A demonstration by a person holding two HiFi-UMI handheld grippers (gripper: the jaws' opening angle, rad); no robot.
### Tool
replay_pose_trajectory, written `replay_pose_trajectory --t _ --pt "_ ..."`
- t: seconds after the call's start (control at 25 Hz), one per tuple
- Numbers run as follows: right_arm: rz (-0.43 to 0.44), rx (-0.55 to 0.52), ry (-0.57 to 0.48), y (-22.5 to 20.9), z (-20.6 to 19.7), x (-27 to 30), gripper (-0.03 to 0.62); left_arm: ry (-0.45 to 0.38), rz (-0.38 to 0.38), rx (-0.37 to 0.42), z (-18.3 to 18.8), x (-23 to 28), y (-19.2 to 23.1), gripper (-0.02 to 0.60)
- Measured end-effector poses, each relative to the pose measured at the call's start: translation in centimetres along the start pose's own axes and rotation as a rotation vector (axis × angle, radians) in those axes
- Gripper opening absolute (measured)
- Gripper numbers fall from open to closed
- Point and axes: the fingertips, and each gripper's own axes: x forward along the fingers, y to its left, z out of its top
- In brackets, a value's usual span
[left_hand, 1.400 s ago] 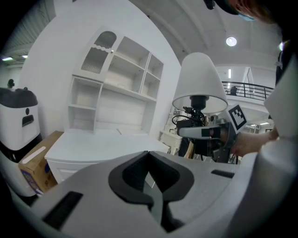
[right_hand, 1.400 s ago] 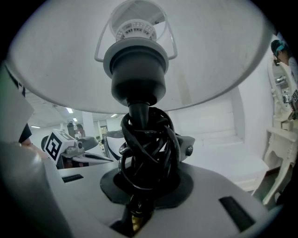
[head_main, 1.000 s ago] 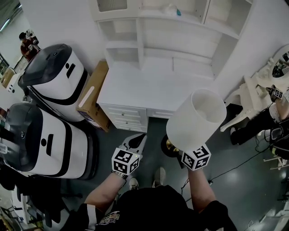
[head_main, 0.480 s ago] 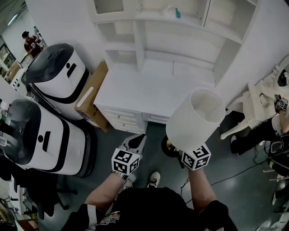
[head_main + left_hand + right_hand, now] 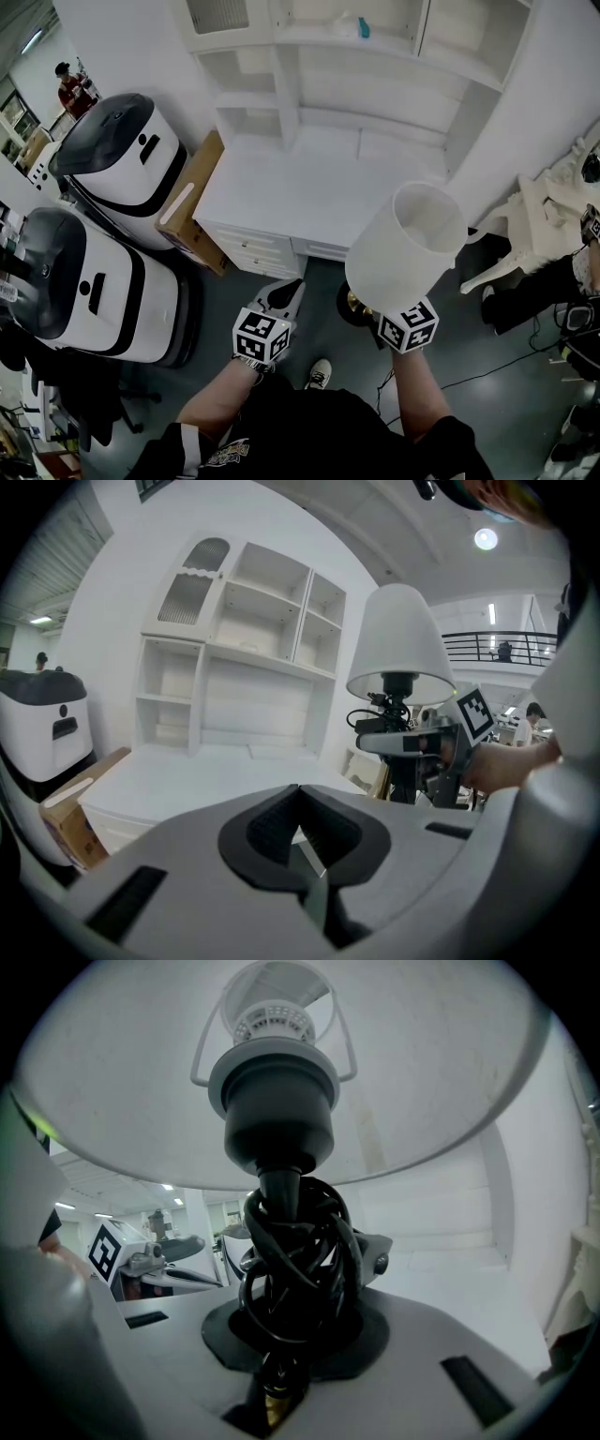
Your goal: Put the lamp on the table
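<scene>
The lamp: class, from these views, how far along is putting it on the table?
Done: the lamp is picked up, the right gripper shut on its cord-wrapped stem. In hand: it hangs in the air, short of the white table. Left: carry it over and set it down there. The left gripper is shut, empty.

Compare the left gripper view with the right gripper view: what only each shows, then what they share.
Left only: the left hand-held gripper, shut and empty, a cardboard box, the shade from outside. Right only: the shade's inside and the socket. Both: the lamp, clamped by the right hand-held gripper, and the white desk.
</scene>
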Motion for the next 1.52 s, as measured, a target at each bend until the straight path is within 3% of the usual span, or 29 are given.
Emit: replay_pose_trajectory --t 0.48,1.52 --pt "-0.052 0.005 -0.006 -0.3 0.4 2.0 0.072 0.01 -0.061 0.029 0.7 1.1 2.2 0.006" --pt "-0.151 0.03 -0.025 -1.3 3.4 15.1 0.071 0.012 -0.166 0.041 4.8 5.9 15.1 0.006"
